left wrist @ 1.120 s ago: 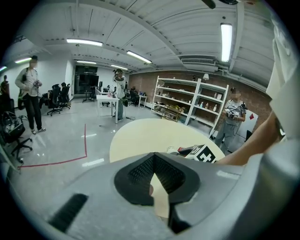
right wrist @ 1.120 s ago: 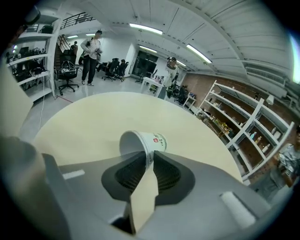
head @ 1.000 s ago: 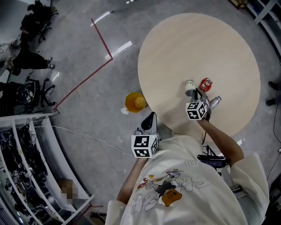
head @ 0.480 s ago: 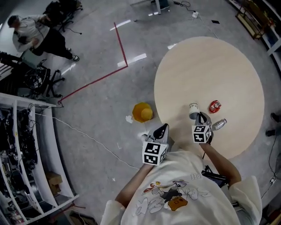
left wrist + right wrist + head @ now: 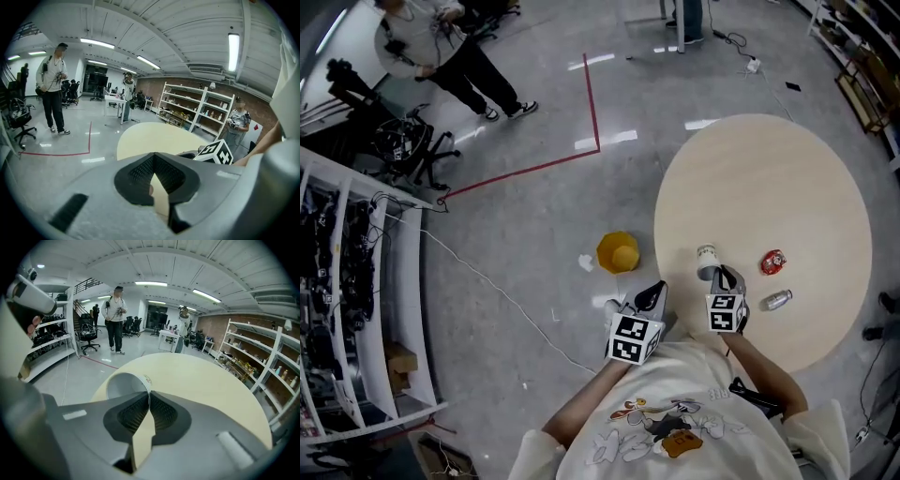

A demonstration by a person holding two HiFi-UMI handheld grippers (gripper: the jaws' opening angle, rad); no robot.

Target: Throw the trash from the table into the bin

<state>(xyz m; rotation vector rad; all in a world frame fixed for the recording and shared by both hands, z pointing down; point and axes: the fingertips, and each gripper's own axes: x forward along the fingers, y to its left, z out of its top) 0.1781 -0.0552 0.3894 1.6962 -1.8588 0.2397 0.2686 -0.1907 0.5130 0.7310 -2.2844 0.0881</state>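
While the jaws of our right gripper (image 5: 727, 275) pinch the cup (image 5: 706, 260) by its rim at the tabletop (image 5: 787, 178) edge, the bin (image 5: 619, 253) stands on the floor (image 5: 525, 216) to its left, nearer our left gripper (image 5: 654, 295), whose jaws are pressed together, empty.

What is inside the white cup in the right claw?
Only the bare white inner wall of the cup shows, with nothing visible in it. The right claw, shut on its rim, covers the lower part of the opening.
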